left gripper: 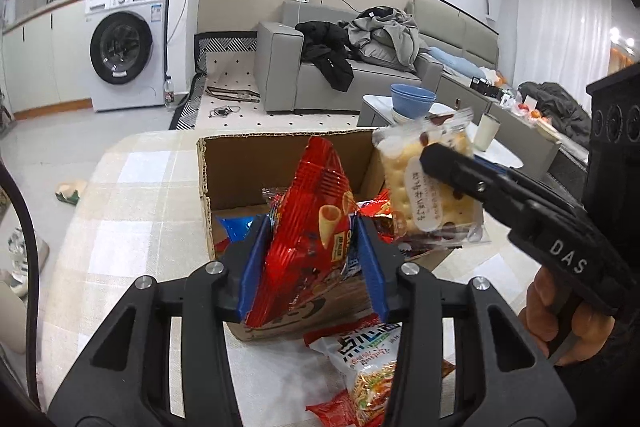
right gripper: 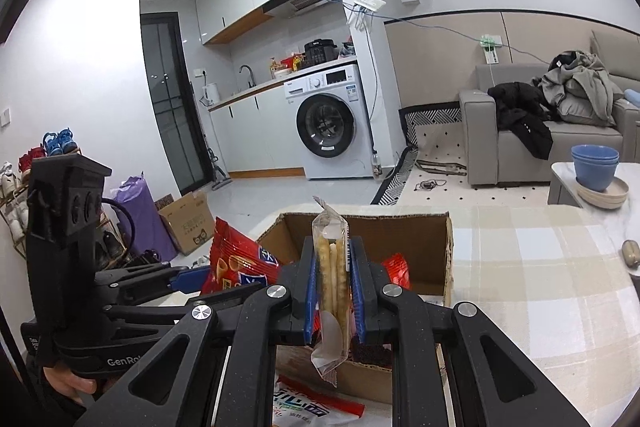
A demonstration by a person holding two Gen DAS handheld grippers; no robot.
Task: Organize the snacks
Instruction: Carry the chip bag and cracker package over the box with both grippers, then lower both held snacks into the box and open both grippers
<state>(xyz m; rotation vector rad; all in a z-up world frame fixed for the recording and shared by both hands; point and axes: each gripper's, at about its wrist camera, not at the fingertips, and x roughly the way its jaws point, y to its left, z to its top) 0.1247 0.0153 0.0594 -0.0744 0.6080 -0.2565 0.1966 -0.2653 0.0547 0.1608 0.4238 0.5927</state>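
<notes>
My left gripper [left gripper: 312, 231] is shut on a red corn-snack bag [left gripper: 308, 219] and holds it over the open cardboard box [left gripper: 240, 163]. My right gripper [right gripper: 334, 251] is shut on a clear pack of crackers [right gripper: 330, 267], held edge-on above the same box [right gripper: 432, 239]. In the left wrist view the cracker pack [left gripper: 428, 187] hangs at the box's right edge under the right gripper [left gripper: 430, 157]. Several snack packets lie inside the box, among them a blue one [left gripper: 236, 227]. In the right wrist view the red bag [right gripper: 236, 263] shows at the left.
The box stands on a checked tablecloth [left gripper: 132, 227]. A white noodle-snack bag [left gripper: 368, 355] and a red packet [left gripper: 336, 411] lie in front of the box. Blue bowls [left gripper: 412, 101] sit on a side table behind. A small brown object [right gripper: 631, 253] lies on the cloth at right.
</notes>
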